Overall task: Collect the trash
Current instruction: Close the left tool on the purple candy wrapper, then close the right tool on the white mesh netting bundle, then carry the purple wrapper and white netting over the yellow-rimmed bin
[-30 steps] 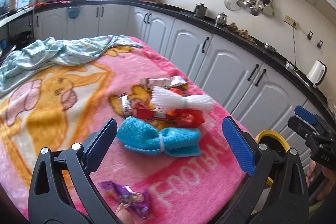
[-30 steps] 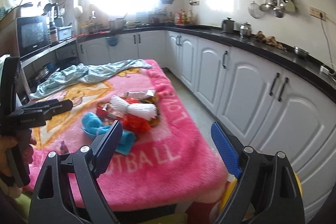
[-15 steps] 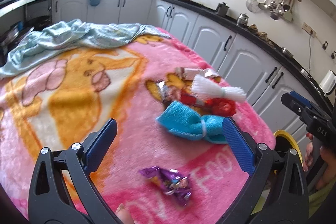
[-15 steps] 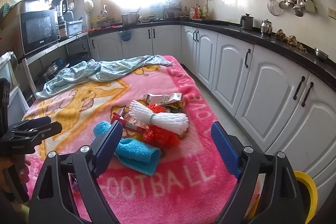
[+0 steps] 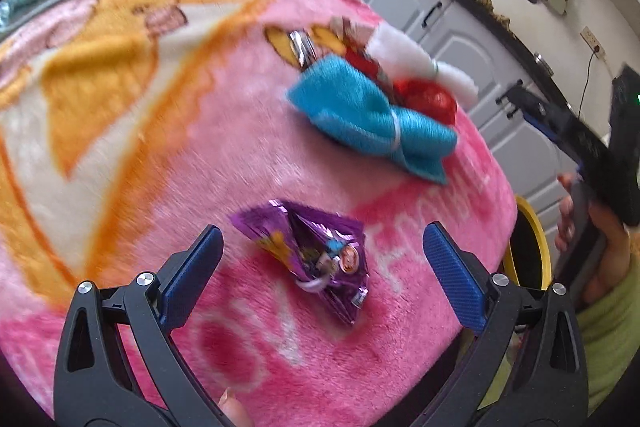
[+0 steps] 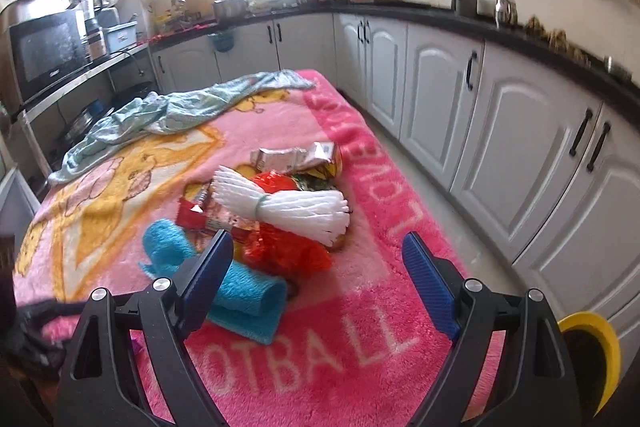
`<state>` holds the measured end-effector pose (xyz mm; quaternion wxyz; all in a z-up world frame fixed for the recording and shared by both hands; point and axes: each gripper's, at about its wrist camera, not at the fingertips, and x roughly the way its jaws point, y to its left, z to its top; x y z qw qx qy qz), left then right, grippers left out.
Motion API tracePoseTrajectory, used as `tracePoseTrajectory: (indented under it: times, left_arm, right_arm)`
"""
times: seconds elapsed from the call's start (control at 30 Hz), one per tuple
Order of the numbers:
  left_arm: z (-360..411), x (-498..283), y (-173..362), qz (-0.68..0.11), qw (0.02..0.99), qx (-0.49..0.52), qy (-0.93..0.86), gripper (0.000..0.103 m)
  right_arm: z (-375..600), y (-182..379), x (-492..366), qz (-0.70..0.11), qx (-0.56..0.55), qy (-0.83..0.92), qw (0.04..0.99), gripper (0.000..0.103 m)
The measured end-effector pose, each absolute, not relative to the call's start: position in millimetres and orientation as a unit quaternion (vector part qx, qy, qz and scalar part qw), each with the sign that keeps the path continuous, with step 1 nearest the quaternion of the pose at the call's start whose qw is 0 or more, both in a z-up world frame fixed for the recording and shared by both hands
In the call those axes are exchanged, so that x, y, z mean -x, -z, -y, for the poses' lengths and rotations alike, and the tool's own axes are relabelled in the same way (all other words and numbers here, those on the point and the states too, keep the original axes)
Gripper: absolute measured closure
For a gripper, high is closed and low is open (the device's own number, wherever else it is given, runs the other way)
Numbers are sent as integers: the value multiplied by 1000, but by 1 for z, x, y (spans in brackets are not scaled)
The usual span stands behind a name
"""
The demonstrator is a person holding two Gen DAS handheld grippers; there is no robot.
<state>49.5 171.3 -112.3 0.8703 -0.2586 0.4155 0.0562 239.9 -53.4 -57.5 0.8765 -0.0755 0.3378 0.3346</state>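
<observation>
A crumpled purple wrapper (image 5: 316,257) lies on the pink blanket (image 5: 168,155), between the wide-apart fingers of my left gripper (image 5: 320,263), which is open and not touching it. Further off sits a pile: a blue rolled cloth (image 5: 368,115), a red wrapper (image 5: 428,99) and a white bundle (image 5: 404,55). My right gripper (image 6: 318,283) is open just short of that pile: the red wrapper (image 6: 288,251), the white bundle of strips (image 6: 296,207), the blue cloth (image 6: 240,291) and a silver packet (image 6: 296,157).
A yellow-rimmed bin (image 6: 592,355) stands off the table's near right corner, also the bin (image 5: 528,247) in the left wrist view. A pale blue cloth (image 6: 176,111) lies at the table's far end. White cabinets (image 6: 500,147) line the right side. A hand holds the other gripper (image 5: 592,155).
My left gripper sank and tilted down toward the purple wrapper, which now lies between its fingers. My right gripper moved in over the table toward the pile.
</observation>
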Motion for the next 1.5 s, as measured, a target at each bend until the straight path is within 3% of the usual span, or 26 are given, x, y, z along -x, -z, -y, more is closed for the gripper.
tracePoseTrajectory:
  times: [0.03,0.1,0.23,0.27,0.37,0.47,0.53,0.63,0.9,1.5]
  left_arm:
    - [-169,-50,114,-415,872,255,-57,11]
    - [-167,-50,117,-410,875,250,-61,26]
    - [-167,-51,122,-406,878,241,-74,43]
    - [-168,-51,123,-405,879,239,-80,51]
    - [-174,-49,125,-401,879,245,-89,66]
    - [-175,-50,125,-398,881,243,-87,69]
    - [-174,-50,125,-396,883,237,-85,71]
    - [-175,-49,125,-395,884,237,-84,75]
    - [-170,-50,119,-385,890,238,-60,82]
    - [-128,-60,76,-341,920,193,-12,83]
  right_arm:
    - [52,60,-245,-344,71,-336,874,19]
    - [49,65,-259,-357,59,-341,868,19]
    - [41,76,-281,-384,38,-353,853,19]
    - [39,80,-287,-391,31,-356,848,20]
    - [30,87,-296,-404,25,-370,836,27]
    - [24,93,-296,-415,32,-387,823,52]
    - [23,94,-291,-414,38,-394,820,77]
    - [27,90,-279,-400,44,-403,822,90]
    - [39,61,-248,-350,71,-414,837,93]
    - [108,23,-199,-312,86,-384,865,93]
